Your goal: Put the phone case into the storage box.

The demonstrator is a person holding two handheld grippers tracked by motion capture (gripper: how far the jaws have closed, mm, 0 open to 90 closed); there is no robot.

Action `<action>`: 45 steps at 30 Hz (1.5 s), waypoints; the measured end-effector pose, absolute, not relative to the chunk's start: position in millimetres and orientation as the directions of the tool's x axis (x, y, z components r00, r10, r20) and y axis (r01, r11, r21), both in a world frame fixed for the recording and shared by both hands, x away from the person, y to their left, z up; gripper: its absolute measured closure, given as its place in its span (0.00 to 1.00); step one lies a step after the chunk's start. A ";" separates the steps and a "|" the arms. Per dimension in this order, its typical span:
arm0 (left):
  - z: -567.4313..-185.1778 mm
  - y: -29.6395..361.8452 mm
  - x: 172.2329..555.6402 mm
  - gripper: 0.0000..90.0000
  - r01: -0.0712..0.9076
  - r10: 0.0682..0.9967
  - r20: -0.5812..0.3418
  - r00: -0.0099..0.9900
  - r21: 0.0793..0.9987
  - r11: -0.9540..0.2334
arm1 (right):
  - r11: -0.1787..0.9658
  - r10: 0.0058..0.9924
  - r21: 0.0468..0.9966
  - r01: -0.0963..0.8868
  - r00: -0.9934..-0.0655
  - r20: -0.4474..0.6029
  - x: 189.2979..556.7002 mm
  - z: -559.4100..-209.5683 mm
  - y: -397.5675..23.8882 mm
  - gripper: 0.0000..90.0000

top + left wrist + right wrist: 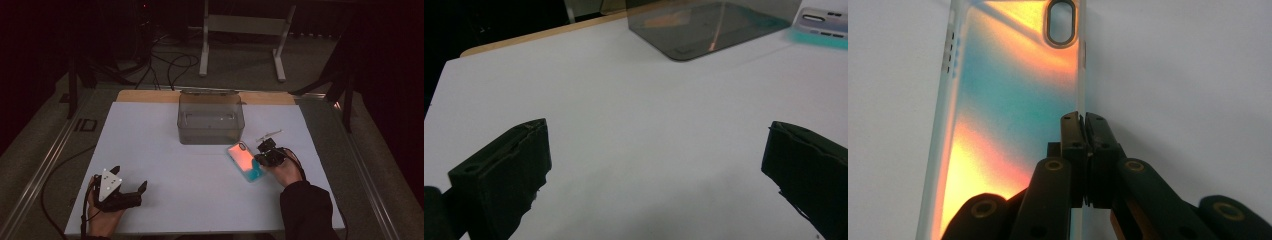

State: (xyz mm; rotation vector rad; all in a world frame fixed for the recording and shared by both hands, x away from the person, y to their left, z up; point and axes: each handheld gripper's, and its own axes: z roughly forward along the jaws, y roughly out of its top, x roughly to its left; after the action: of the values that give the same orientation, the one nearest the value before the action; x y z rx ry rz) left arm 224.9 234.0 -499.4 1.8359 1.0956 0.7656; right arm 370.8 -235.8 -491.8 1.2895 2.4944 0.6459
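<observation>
Right gripper (1083, 120) pinching phone case (1013, 100) edge, lengthwise away

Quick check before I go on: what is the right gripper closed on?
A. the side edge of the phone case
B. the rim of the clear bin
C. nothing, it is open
A: in the right gripper view the right gripper has its jaws pinched together on the long side edge of the phone case.

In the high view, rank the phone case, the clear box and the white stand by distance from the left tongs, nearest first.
1. Phone case: right of the left tongs, held by the right tongs; close to the box.
2. Clear box: mid-table, toward the far edge.
3. White stand: on the floor beyond the table.
</observation>
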 end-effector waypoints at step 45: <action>-469.1 222.0 239.6 0.00 0.384 0.866 -0.003 0.500 0.897 -0.218 | 0.585 0.754 0.585 0.561 -0.643 -0.138 354.9 -452.9 -214.2 0.98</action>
State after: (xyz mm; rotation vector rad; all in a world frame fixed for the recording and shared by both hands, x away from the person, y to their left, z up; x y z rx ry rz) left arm 239.6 222.0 -469.1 1.8104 1.0478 0.6477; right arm 354.9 -214.2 -452.9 1.0619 2.4451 0.7143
